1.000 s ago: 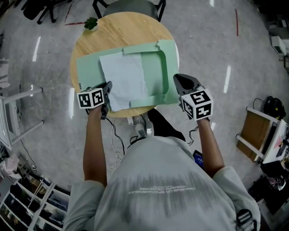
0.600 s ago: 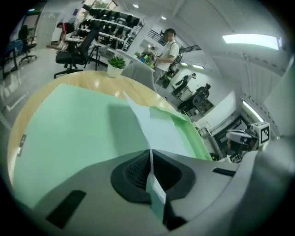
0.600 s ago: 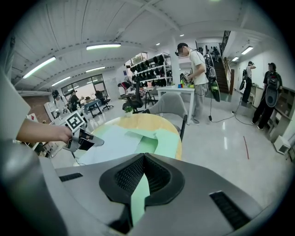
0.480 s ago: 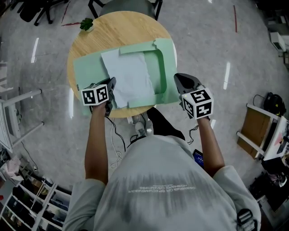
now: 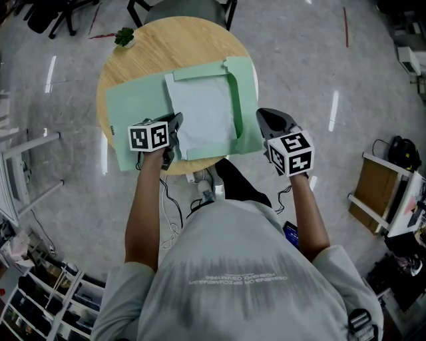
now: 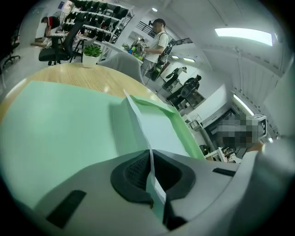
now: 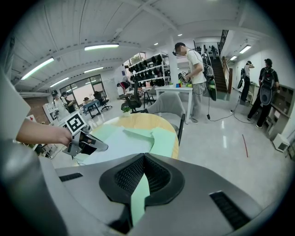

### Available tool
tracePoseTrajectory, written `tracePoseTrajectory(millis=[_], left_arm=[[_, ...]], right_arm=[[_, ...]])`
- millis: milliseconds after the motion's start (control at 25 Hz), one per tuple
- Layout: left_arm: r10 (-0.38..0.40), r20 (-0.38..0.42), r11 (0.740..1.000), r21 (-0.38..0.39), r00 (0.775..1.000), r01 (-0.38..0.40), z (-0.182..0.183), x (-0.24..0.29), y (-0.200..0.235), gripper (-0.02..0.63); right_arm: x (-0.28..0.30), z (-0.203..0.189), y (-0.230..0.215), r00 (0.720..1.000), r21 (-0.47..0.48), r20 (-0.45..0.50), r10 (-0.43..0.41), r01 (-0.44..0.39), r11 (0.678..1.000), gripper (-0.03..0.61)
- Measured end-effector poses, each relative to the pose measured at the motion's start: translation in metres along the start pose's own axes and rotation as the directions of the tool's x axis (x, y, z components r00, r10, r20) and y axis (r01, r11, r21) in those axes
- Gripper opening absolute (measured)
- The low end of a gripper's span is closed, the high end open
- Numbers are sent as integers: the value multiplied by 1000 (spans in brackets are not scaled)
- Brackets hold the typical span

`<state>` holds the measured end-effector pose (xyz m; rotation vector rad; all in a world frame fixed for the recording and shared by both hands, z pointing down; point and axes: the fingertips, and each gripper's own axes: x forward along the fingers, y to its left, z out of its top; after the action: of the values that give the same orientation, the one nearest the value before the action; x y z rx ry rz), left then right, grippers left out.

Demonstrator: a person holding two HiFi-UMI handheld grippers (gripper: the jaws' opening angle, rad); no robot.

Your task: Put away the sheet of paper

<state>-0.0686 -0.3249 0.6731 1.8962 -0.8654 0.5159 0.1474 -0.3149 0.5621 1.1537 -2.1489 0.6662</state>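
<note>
An open green folder [image 5: 136, 106] lies on a round wooden table [image 5: 166, 43]. A white sheet of paper [image 5: 203, 113] rests on the folder's right half, with its far edge and right edge tucked under the green pocket flap [image 5: 234, 100]. My left gripper [image 5: 174, 133] is shut on the sheet's near left corner; in the left gripper view the paper's edge [image 6: 154, 182] stands pinched between the pads. My right gripper [image 5: 266, 121] is shut on the folder's near right edge, and a green strip [image 7: 137, 196] shows between its jaws. The left gripper [image 7: 90, 143] also appears in the right gripper view.
A small potted plant [image 5: 124, 36] stands at the table's far left rim. A grey chair [image 5: 193, 8] sits behind the table. Cables [image 5: 174, 213] hang under the near edge. A person [image 7: 196, 73] stands at a white desk beyond the table.
My left gripper has moved right and a little forward with the sheet, sliding it from the folder's middle onto the right half under the flap. The right gripper has stayed put.
</note>
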Motion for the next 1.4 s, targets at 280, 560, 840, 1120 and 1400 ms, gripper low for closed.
tracePoseTrajectory(millis=[280,560,840,1120,1400], left_arm=[[-6,-19,1000,-28,1000,5,-2,15,-8,20],[-38,-36,998,-43,999,37,-1,35,-24,20],[-67,-71,998,-21,995,66,-4,50,-39,20],[-142,-111,990,-14,984,141,-7,53,-54,25],[-72,-127,997,29,989,76,-16,38,-47,181]], right_arm=[[-3,-5,-9,1000,17,3,-10,10,1000,28],[-7,-16,-16,1000,38,-7,-26,26,999,28],[-10,-21,-23,999,56,-9,-37,37,998,28],[-10,-19,-20,999,50,-4,-35,35,998,28],[-19,-22,-12,999,56,9,-42,42,998,28]])
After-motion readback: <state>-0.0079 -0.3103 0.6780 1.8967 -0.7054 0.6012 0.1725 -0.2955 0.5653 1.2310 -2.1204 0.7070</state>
